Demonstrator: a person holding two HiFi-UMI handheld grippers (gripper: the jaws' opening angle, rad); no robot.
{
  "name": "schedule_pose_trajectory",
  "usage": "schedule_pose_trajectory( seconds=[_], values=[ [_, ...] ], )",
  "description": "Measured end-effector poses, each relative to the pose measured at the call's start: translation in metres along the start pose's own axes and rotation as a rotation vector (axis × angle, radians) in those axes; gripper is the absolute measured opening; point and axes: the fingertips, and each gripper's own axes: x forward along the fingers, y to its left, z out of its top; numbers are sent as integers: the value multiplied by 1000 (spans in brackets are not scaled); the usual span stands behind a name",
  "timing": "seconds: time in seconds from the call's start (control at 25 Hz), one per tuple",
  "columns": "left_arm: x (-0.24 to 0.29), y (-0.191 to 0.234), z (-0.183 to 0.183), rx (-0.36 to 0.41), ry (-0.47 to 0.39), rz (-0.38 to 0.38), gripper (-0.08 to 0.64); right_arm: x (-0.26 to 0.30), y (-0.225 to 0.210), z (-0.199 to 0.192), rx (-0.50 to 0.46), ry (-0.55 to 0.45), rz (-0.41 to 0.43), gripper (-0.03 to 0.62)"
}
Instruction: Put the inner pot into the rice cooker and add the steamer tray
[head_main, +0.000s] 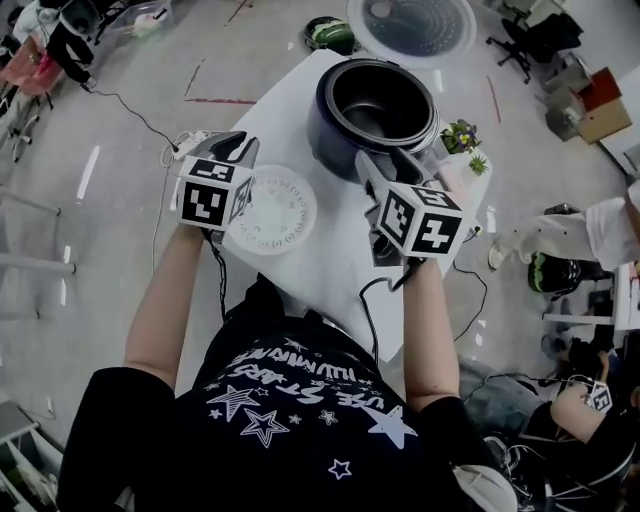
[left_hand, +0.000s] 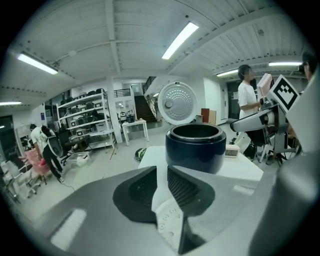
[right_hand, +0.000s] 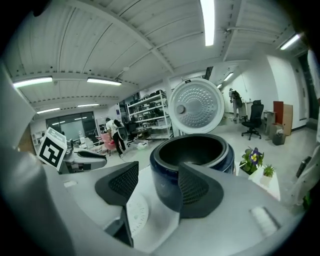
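The inner pot (head_main: 375, 108) seems seated in the rice cooker (head_main: 323, 132); the steamer tray (head_main: 272, 212) lies just beside the cooker. Our left gripper (left_hand: 161, 172) and right gripper (right_hand: 159, 169) gape empty; next we pinch the tray's rim.

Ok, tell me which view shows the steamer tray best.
Head view: nearly the whole steamer tray shows, flat on the table beside the rice cooker. Left gripper view: only a sliver of tray. Right gripper view: likewise a sliver of tray.
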Motion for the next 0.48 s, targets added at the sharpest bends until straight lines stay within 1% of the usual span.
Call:
schedule_pose_trajectory(
  seconds=[0.04, 0.12, 0.32, 0.48],
  values=[
    [-6, -1, -10, -13, 11, 13, 65, -3, 6, -6, 1, 7, 15, 267],
    [-17, -1, -28, -47, 32, 22, 3, -8, 18, -16, 3, 24, 40, 265],
    [-24, 3, -58, -131, 58, 6, 3, -2, 36, -41, 0, 98, 56, 265],
    [-24, 9, -88, -161, 100, -29, 3, 12, 55, -67, 14, 186, 45, 272]
  ],
)
